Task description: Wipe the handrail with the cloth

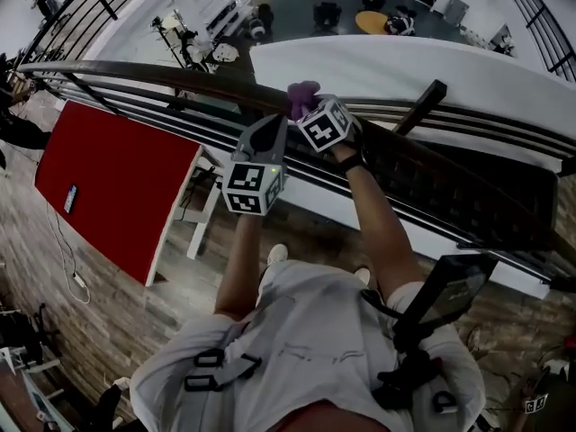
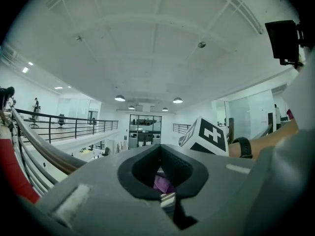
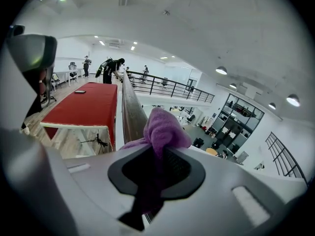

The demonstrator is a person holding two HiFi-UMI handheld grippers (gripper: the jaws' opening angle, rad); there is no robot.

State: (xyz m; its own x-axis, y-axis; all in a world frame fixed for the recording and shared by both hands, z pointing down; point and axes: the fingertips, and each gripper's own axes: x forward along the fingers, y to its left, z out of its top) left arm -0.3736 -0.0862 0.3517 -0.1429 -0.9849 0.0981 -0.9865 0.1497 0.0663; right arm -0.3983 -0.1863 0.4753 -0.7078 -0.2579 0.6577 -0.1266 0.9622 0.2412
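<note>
A dark wooden handrail (image 1: pixel 162 75) curves across the balcony edge in the head view. My right gripper (image 1: pixel 310 106) is at the rail, shut on a purple cloth (image 1: pixel 302 93) that bunches beyond its tips. In the right gripper view the cloth (image 3: pixel 162 127) sticks up through my right gripper (image 3: pixel 156 149), and the handrail (image 3: pixel 130 117) runs away behind it. My left gripper (image 1: pixel 270 133) hangs just left of the right one, by the rail. In its own view my left gripper (image 2: pixel 160 149) is shut, and a bit of cloth (image 2: pixel 161 183) shows through the gap.
A red table (image 1: pixel 108 178) with a phone (image 1: pixel 70 198) stands on the wooden floor at the left. Black rails and a slanted post (image 1: pixel 418 106) sit under the handrail. Beyond it is a drop to a lower floor. Distant people (image 3: pixel 110 68) stand near the rail.
</note>
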